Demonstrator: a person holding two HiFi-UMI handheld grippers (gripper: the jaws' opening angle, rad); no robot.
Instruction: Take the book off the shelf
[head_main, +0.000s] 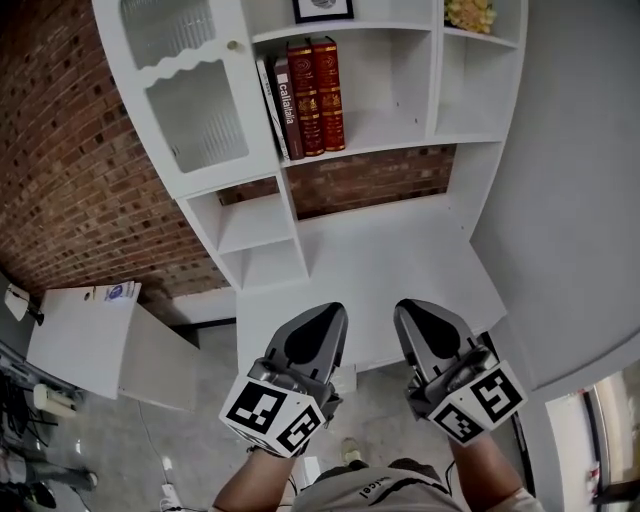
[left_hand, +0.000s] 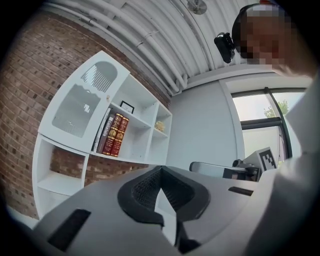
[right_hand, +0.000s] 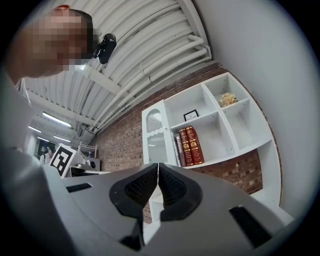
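Note:
Several books stand upright on the middle shelf of a white shelf unit (head_main: 400, 130): two red books (head_main: 318, 95), a dark book (head_main: 285, 105) and a thin white one to their left. The red books (left_hand: 117, 134) also show in the left gripper view, and as red books (right_hand: 191, 146) in the right gripper view. My left gripper (head_main: 325, 312) and right gripper (head_main: 415, 308) are held side by side low in the head view, well short of the shelf and pointing toward it. The left gripper (left_hand: 161, 171) and right gripper (right_hand: 158, 167) are both shut and hold nothing.
A ribbed glass cabinet door (head_main: 190, 90) is left of the books. A framed picture (head_main: 322, 8) and a yellow ornament (head_main: 470, 14) sit on upper shelves. A white desk top (head_main: 390, 260) juts out below the shelves. A white low cabinet (head_main: 85, 340) stands at left, a grey wall (head_main: 580, 180) at right.

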